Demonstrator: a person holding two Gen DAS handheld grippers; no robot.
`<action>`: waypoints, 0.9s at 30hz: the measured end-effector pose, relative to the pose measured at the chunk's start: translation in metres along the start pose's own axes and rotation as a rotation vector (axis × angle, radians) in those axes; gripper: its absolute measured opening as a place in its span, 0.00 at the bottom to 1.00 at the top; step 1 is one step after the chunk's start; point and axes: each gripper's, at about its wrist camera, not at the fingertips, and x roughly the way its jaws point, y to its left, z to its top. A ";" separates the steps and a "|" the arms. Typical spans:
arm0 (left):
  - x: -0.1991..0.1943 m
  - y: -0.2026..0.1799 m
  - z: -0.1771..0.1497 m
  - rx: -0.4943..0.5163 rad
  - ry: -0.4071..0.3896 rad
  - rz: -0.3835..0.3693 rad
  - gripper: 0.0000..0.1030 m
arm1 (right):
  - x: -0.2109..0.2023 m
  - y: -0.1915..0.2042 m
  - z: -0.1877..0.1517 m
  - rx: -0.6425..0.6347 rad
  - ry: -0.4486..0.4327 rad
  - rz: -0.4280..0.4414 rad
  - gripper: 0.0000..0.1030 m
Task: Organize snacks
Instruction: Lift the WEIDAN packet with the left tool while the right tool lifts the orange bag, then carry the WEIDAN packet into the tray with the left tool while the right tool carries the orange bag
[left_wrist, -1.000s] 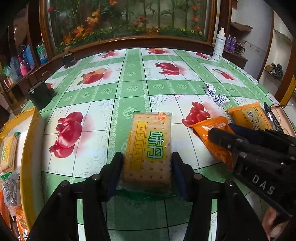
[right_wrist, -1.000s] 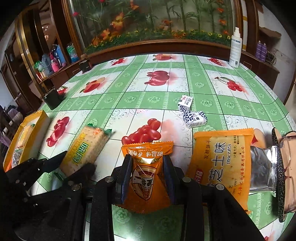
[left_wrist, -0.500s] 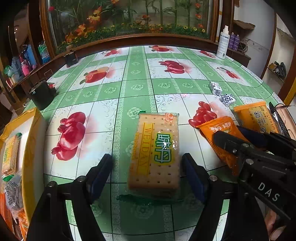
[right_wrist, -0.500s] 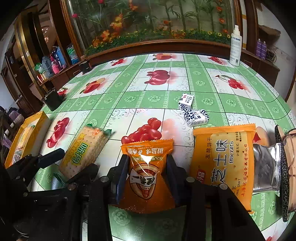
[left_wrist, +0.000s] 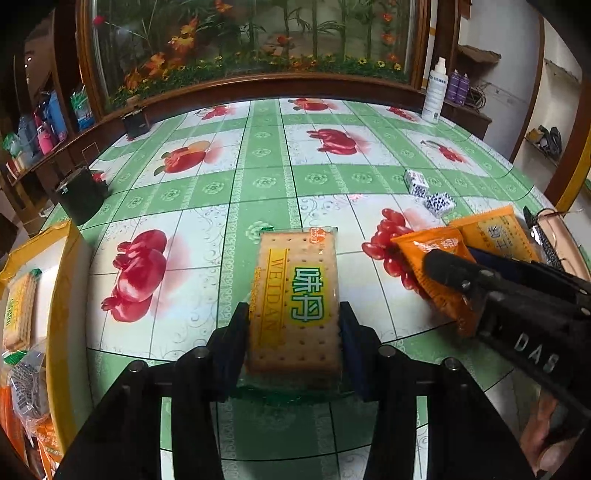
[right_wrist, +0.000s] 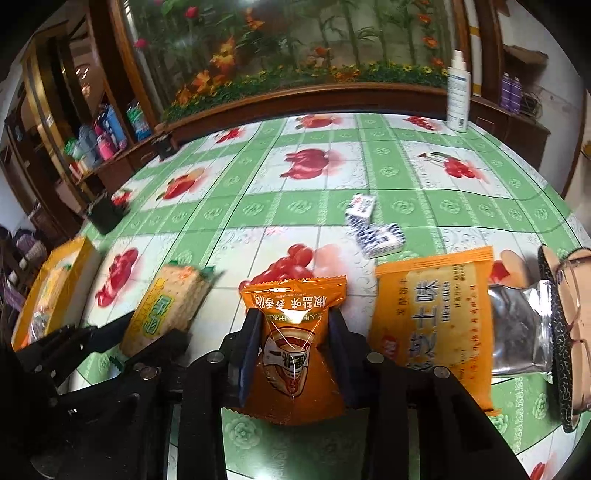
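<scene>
Cracker pack (left_wrist: 295, 302): lies flat on the table (left_wrist: 258, 184) at 6 o'clock in the left wrist view, between the left gripper (left_wrist: 293, 345) fingers.
Change: half a second ago those fingers stood wide of the pack; now they are closing and sit against its long sides, apparently pinching it.
Meaning: probably a regrip before lifting the pack toward the yellow box (left_wrist: 62, 280) at 9 o'clock, which already holds snacks.
Look: clear wrapper, pale dotted crackers, yellow band reading WEIDAN, green characters.
Orange snack packet (right_wrist: 295, 343): at 6 o'clock in the right wrist view, pinched at its waist by the closing right gripper (right_wrist: 293, 350).
Left to sort: orange biscuit pack (right_wrist: 432, 317), silver pouch (right_wrist: 517, 332), two small patterned candies (right_wrist: 380, 236).
</scene>
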 end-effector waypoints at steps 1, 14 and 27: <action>-0.002 0.001 0.001 -0.004 -0.007 0.003 0.44 | -0.002 -0.002 0.001 0.014 -0.005 0.009 0.37; -0.043 0.017 0.013 -0.061 -0.101 -0.027 0.44 | -0.015 -0.004 0.005 0.053 -0.057 0.027 0.37; -0.079 0.058 0.027 -0.153 -0.164 -0.031 0.44 | -0.025 0.031 0.000 0.049 -0.093 0.101 0.38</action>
